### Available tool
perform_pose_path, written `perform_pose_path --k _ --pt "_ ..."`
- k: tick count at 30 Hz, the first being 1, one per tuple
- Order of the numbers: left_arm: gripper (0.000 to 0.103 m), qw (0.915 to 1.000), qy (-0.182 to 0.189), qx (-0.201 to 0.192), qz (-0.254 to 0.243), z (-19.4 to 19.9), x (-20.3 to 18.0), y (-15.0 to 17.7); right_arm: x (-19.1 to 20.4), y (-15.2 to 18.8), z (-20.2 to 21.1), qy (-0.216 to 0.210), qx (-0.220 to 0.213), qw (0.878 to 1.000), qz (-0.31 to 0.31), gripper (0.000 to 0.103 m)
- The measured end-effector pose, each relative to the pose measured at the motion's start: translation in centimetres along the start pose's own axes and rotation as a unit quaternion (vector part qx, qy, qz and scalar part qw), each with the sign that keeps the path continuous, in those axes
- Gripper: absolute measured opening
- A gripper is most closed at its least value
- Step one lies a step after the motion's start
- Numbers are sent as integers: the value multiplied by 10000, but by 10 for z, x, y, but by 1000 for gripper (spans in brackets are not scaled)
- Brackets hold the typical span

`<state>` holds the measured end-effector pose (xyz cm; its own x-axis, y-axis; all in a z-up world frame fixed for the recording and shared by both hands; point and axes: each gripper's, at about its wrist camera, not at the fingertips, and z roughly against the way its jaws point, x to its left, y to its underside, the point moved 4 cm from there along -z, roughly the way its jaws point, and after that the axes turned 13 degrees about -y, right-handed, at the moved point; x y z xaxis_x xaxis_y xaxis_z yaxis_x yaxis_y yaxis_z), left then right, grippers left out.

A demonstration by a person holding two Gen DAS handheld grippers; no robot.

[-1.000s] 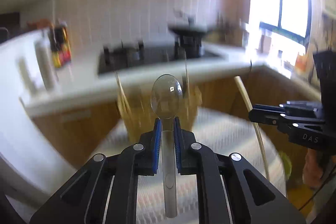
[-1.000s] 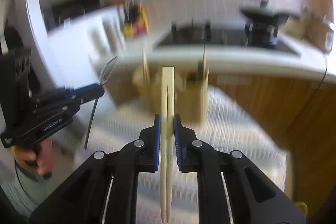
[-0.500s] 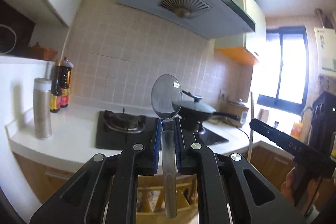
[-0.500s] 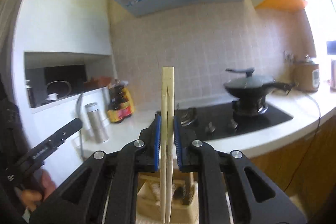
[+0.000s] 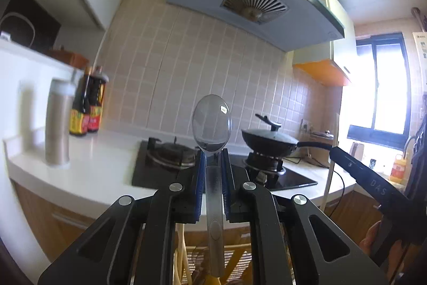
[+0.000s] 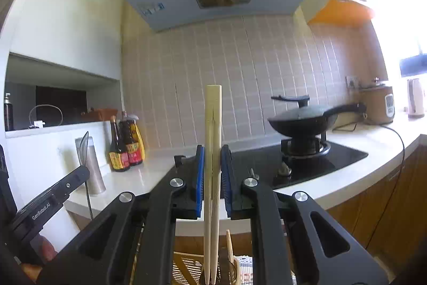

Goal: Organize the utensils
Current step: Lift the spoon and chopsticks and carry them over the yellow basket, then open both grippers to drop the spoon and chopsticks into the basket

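While both grippers are pointing level at the far stove, each is carrying one utensil upright. The left gripper is nearly closed, its blue pads pinching the handle of a clear spoon, bowl up. The right gripper is likewise nearly closed, clamping a pair of chopsticks between its pads, thick ends up.

Just below the fingers in both views, a slatted wooden holder is peeking in at the near edge, with a few sticks already standing in it; its compartments are too hidden to tell apart. The lower ends of the spoon and chopsticks are hanging close over it, though whether they are inside yet cannot be told.

By my reading, pickup is done and sorting is partly done; lowering and releasing these two pieces into the holder is what is remaining.
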<state>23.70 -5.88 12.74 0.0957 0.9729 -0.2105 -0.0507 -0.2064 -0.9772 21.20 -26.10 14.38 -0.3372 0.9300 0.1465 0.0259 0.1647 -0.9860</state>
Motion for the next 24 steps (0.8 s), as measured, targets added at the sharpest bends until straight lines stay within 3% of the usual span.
perform_pose_path --k 13,15,16,18,19,20,24 --pt "12 9991 68 419 3 -24 11 43 -12 36 -17 -72 367 9993 -70 11" --pt "26 9987 114 506 2 -22 13 44 -8 39 -14 -87 457 9989 12 12" --pt "27 9984 127 555 17 -20 15 43 -7 40 -11 -86 477 9988 26 16" --pt "41 9977 191 638 92 -15 20 41 -5 42 -5 -136 581 9982 20 35" --pt "47 9975 220 653 129 -12 21 39 -4 41 -1 -134 596 9981 17 56" --pt "56 9973 255 660 195 -6 25 36 -3 41 6 -128 598 9981 33 58" --pt "67 9967 345 726 146 14 28 22 7 37 34 -77 771 9968 192 58"
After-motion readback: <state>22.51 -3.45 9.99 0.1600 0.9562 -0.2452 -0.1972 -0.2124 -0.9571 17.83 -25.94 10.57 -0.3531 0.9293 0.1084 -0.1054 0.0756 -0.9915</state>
